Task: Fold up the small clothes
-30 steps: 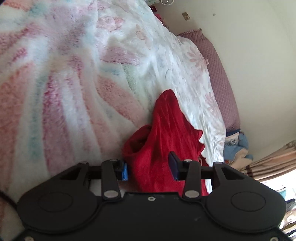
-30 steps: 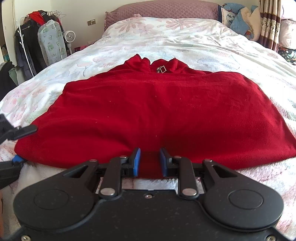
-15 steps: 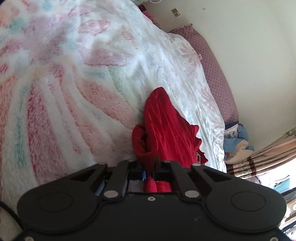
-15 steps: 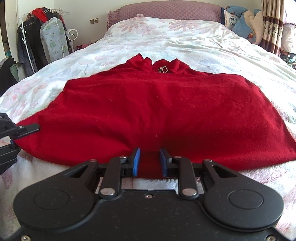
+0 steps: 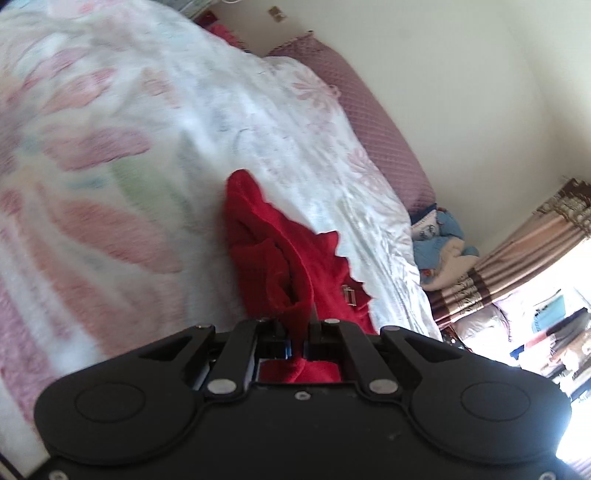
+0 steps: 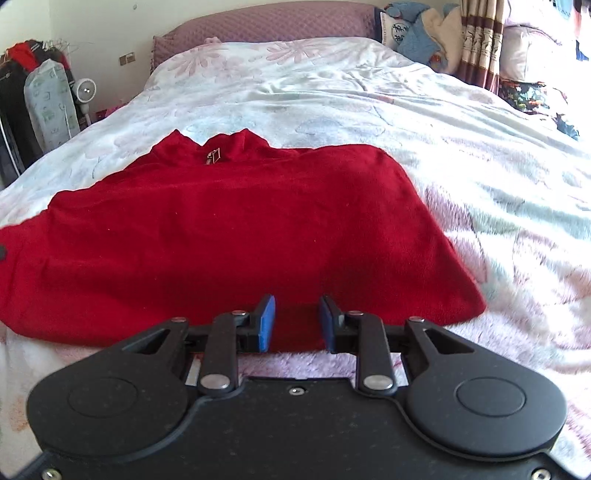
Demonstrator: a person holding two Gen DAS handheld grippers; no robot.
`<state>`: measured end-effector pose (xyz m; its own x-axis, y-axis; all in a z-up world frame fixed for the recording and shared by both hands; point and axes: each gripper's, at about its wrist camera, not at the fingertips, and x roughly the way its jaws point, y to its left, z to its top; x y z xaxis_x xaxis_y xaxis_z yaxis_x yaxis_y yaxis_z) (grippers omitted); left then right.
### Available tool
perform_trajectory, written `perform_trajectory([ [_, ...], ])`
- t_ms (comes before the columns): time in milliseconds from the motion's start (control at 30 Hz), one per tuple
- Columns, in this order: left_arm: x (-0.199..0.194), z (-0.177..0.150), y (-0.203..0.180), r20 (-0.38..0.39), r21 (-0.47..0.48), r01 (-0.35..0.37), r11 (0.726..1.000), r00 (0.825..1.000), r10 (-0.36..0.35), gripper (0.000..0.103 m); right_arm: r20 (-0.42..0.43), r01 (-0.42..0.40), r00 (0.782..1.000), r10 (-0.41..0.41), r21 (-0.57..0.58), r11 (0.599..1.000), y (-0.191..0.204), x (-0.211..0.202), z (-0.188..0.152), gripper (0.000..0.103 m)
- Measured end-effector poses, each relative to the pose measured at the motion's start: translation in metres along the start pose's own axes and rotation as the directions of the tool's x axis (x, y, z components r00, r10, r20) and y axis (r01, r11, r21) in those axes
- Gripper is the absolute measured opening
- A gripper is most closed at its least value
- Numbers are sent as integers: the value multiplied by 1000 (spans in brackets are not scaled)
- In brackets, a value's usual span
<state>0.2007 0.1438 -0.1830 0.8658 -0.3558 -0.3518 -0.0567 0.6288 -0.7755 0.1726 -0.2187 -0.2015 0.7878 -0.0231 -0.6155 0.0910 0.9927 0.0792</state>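
A red sweater [image 6: 236, 221] lies spread on the bed, collar and tag at the far side and hem toward me. At the hem my right gripper [image 6: 297, 319] has its blue pads apart. Red fabric shows between them, and neither pad presses on it. In the left wrist view the sweater [image 5: 266, 251] is bunched and raised at its side. There my left gripper [image 5: 298, 325] is shut on a pinch of its edge, and fabric pokes through behind the fingers.
The bed carries a fuzzy pastel blanket [image 5: 92, 184] near me and a white floral bedspread [image 6: 332, 88] beyond it. A purple headboard [image 6: 273, 22] and blue plush toys [image 6: 417, 33] are at the far end. Curtains [image 6: 480, 44] hang right, a clothes rack [image 6: 22, 92] stands left.
My left gripper closed on the sweater's side edge, then lifted it and rolled. My right gripper slid to the right along the hem with its pads the same distance apart.
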Motion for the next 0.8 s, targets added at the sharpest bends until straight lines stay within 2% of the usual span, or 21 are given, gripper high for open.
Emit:
perform_trajectory([
  [100, 5, 6, -11, -6, 24, 22, 999, 1000, -22, 2, 17, -6, 1000, 6, 14, 1000, -4, -6, 3, 25],
  [200, 8, 10, -18, -18, 36, 55, 998, 998, -55, 1, 78, 55, 995, -56, 21, 998, -19, -16, 9, 25],
  [300, 13, 9, -26, -41, 13, 167, 986, 985, -166, 1, 64, 102, 992, -105, 48, 994, -39, -16, 10, 26],
  [433, 28, 4, -60, -89, 67, 260, 963, 963, -253, 1, 13, 102, 995, -104, 114, 988, -57, -10, 3, 26],
  [500, 42, -2, -79, -128, 69, 309, 948, 946, -299, 1, 18, 96, 995, -100, 131, 987, -60, -10, 0, 26],
  [633, 75, -21, -119, -211, 57, 422, 905, 891, -402, 1, 22, 107, 993, -112, 168, 980, -66, -19, 0, 26],
  [700, 93, -38, -141, -266, 81, 461, 884, 865, -426, 1, 20, 117, 992, -124, 199, 973, -73, -28, 2, 26],
  [800, 129, -80, -161, -382, 73, 475, 877, 826, -415, 1, 24, 139, 989, -149, 238, 961, -86, -40, 4, 28],
])
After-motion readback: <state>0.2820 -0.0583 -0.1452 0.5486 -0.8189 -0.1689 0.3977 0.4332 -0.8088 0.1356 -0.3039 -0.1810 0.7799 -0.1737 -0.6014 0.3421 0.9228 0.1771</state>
